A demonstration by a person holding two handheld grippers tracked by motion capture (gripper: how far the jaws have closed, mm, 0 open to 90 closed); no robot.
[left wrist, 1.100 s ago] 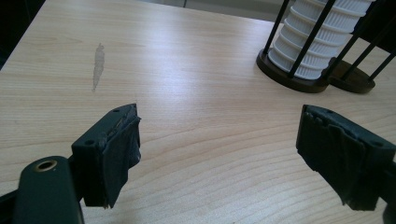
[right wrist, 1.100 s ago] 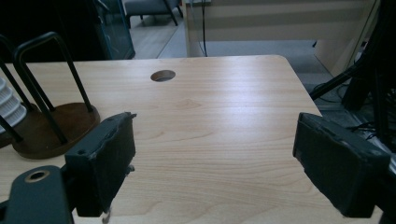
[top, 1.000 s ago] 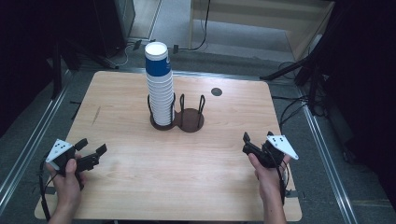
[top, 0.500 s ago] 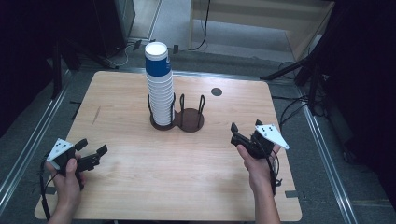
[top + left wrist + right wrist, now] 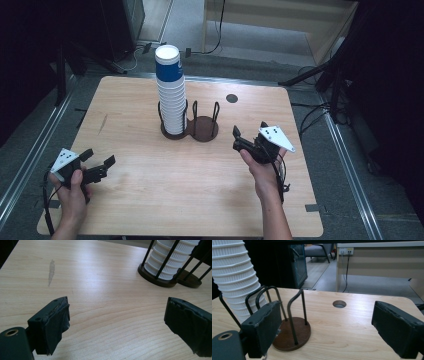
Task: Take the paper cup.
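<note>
Cups [image 5: 170,95] stand stacked in a holder [image 5: 190,131] mid-tabletop [image 5: 150,200]. Left tongs [image 5: 97,161] sit near the left edge, well apart from them; right tongs [image 5: 240,137] hover just right of the holder. Both have just been opening, nothing between them.

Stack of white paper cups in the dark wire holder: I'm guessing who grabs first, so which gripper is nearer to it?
Right. The right gripper sits just right of the stack of white paper cups, jaws open toward it; the left gripper rests farther off, near the table's front-left corner.
</note>
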